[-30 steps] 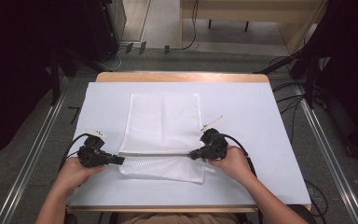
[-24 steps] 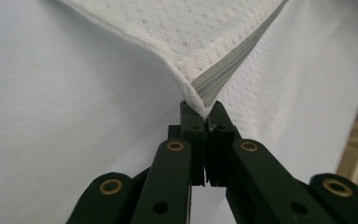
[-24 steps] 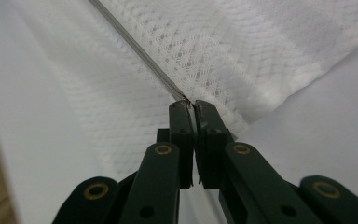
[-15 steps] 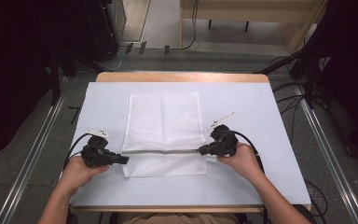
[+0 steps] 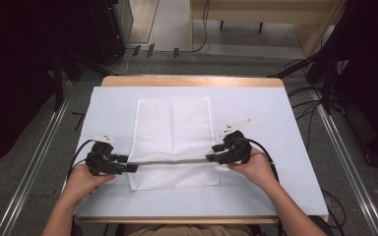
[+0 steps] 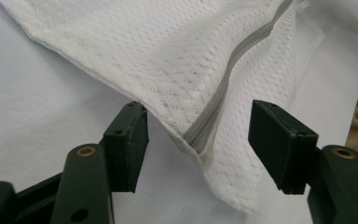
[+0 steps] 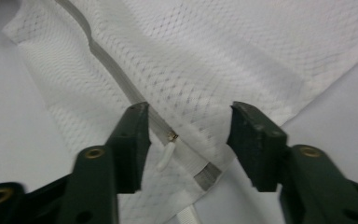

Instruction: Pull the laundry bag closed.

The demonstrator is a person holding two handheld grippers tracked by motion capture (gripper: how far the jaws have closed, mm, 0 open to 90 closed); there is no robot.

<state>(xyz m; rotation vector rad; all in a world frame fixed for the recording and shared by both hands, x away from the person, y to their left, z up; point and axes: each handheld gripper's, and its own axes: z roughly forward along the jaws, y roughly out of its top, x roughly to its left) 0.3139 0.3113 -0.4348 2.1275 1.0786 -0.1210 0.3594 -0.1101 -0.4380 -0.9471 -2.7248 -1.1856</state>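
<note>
Mesh laundry bag (image 5: pixel 173 142), white, lies flat at the centre of the pale worktop (image 5: pixel 275 118), its near portion folded over so that the grey zipper (image 5: pixel 170 162) runs across it between the two hands. Left gripper (image 5: pixel 126 168) sits at the zipper's left end, right gripper (image 5: pixel 212 157) at its right end. Both have just been opening: in each gripper view the black pads stand apart, the fabric edge between them but unclamped. The white zipper pull (image 7: pixel 166 157) lies near the right gripper's jaws. Risk, as judged: with the fold released, the springy mesh may creep open or shift; a withdrawing pad could snag the weave or the pull and drag the bag askew.
</note>
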